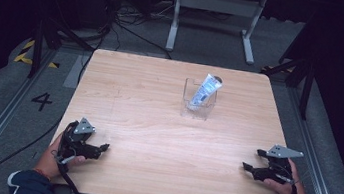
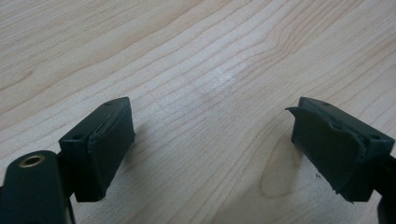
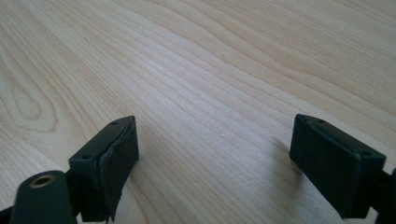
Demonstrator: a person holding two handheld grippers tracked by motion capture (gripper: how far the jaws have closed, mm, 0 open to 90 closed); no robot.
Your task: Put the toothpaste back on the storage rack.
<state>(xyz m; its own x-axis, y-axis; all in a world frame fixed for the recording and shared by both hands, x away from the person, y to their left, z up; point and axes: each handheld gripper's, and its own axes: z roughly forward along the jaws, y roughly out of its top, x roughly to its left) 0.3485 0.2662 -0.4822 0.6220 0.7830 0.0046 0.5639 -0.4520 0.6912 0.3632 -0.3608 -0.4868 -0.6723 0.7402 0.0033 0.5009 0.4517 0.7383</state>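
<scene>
A clear plastic box (image 1: 196, 102) stands on the light wooden table (image 1: 156, 125), right of centre toward the back. A white and blue tube (image 1: 204, 90) leans upright inside it, its top sticking out above the rim. My left gripper (image 1: 101, 146) rests near the front left corner of the table, held by a hand, far from the box. Its jaws stand wide open over bare wood (image 2: 210, 135). My right gripper (image 1: 247, 166) rests near the front right corner, also open with only wood between its jaws (image 3: 215, 154).
Beyond the table's far edge are a white metal frame (image 1: 216, 17) and loose cables (image 1: 119, 24) on grey carpet. A floor rail (image 1: 0, 120) with a "4" mark (image 1: 41, 101) runs along the left side, another rail (image 1: 313, 156) along the right.
</scene>
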